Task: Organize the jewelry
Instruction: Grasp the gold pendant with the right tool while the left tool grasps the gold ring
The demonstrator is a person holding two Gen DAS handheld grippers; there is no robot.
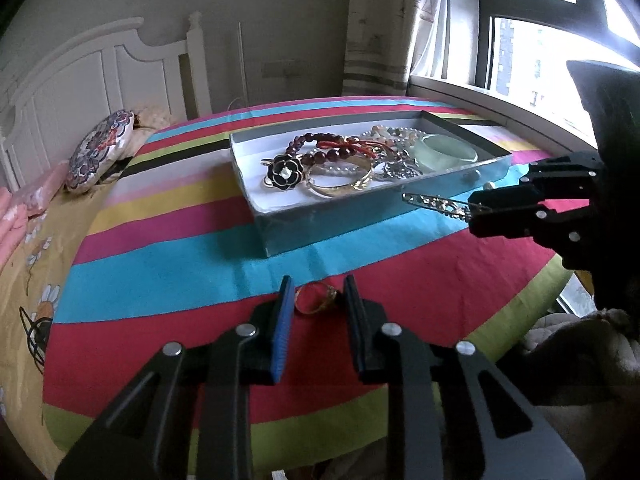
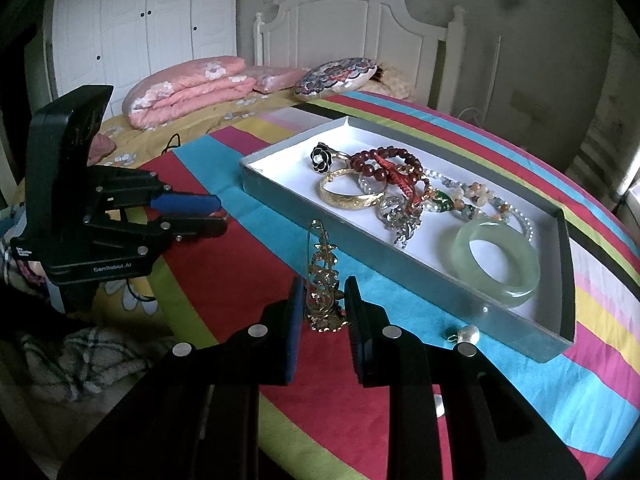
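Between my left tongs (image 1: 318, 294), parted on the red stripe, lies a gold ring (image 1: 316, 298), not yet pinched. It looks light, hard and slippery, so I'd grip across the band. My right tongs (image 2: 323, 300) are clamped on a gold filigree brooch (image 2: 323, 280) by its base, near the box (image 2: 400, 272) of beads and bangles. A striped bedspread (image 1: 180, 272) covers the bed; window far right.
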